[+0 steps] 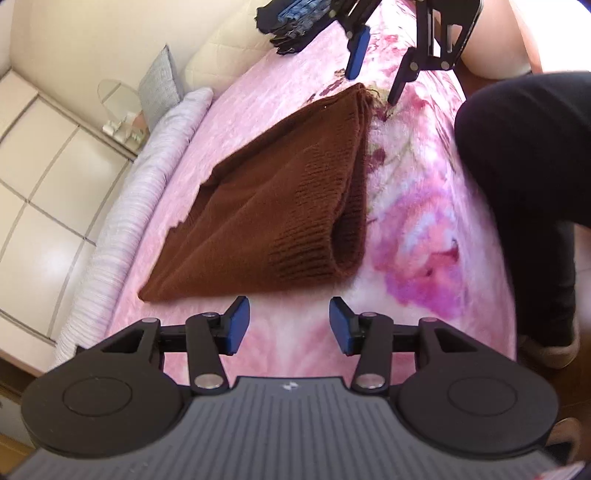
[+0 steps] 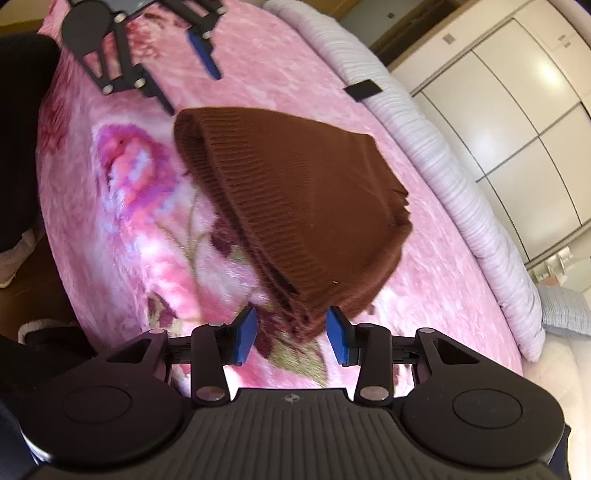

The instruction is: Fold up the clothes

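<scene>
A brown knitted sweater [image 1: 273, 210] lies folded on the pink flowered blanket [image 1: 417, 229]. My left gripper [image 1: 289, 326] is open and empty, just short of the sweater's near ribbed end. My right gripper [image 1: 373, 79] shows at the far end of the sweater in the left wrist view, open. In the right wrist view the right gripper [image 2: 291, 334] is open with a corner of the sweater [image 2: 295, 206] lying between its blue pads, not pinched. The left gripper [image 2: 184, 74] shows open at the sweater's far end there.
A stack of dark folded clothes [image 1: 299, 22] sits at the far end of the bed. A pale striped bolster [image 1: 122, 206] runs along the bed's edge beside white cupboards [image 2: 517, 122]. A person's dark-trousered leg [image 1: 524, 147] stands beside the bed.
</scene>
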The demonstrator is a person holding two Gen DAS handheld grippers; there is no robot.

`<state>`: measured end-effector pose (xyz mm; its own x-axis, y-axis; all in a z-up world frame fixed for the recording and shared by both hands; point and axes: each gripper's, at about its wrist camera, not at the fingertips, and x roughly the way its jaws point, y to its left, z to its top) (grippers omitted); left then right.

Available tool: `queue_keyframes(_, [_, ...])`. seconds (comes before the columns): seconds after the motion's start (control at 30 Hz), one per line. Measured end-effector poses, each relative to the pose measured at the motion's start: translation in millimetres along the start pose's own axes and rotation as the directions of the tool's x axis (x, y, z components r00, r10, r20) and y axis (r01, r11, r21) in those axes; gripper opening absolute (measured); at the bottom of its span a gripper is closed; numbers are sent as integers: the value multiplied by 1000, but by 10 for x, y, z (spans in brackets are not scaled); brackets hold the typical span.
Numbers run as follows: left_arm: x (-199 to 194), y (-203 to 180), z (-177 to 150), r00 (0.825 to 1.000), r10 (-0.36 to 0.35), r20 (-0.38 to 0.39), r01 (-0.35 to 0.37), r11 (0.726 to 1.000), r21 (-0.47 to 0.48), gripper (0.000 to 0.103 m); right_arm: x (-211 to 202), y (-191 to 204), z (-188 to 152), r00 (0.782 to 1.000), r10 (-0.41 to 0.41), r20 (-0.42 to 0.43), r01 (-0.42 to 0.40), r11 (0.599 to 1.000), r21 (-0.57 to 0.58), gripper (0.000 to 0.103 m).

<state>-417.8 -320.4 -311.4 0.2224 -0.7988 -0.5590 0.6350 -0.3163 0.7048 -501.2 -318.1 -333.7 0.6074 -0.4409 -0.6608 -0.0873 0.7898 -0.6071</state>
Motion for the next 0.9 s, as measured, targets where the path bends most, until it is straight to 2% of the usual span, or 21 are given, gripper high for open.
queue_keyframes(0.23, [92,93,75,999,-17,42,18,1000,-4,46,138,-23,113,1000,24,20,-23,999,-46,37])
queue_keyframes(0.27, [102,107,81,999,-20,47,21,1000,-5,47,122,-65,107,999,28,27,-27,999,-20,37])
queue_keyframes(0.33, [106,134,84,998,-30,57,31,999,-15,48,45,-239,72,996,50,68,-58,992,115,38])
queue_keyframes(0.4, [87,160,73,997,-47,69,49,998,-35,48,-11,-441,-8,992,62,107,-91,955,284,40])
queue_keyframes(0.43, [69,174,66,995,-62,81,66,996,-52,48,-35,-538,-58,990,63,127,-106,924,368,42])
queue_keyframes(0.5, [31,236,51,987,-112,115,124,987,-103,48,-41,-694,-198,984,69,165,-149,829,539,43])
queue_keyframes(0.57, [4,302,40,980,-138,145,162,973,-165,48,12,-820,-336,977,88,196,-201,697,688,43])
queue_keyframes(0.7, [-20,387,56,977,-125,176,166,955,-247,49,179,-947,-521,964,103,244,-264,450,853,43])
queue_keyframes(0.73, [-13,414,69,977,-119,178,164,951,-263,50,223,-976,-570,958,110,264,-286,379,880,40])
queue_keyframes(0.77, [1,438,82,977,-110,182,159,947,-279,51,260,-1009,-621,951,116,287,-309,314,898,29])
queue_keyframes(0.83, [38,472,114,978,-98,182,152,940,-307,54,326,-1029,-683,948,118,294,-314,234,920,15])
queue_keyframes(0.87, [64,475,131,979,-102,179,155,936,-316,54,324,-1039,-689,950,116,289,-309,234,922,9])
queue_keyframes(0.9, [76,464,155,978,-106,179,159,936,-315,54,317,-1049,-692,952,114,284,-303,239,922,8])
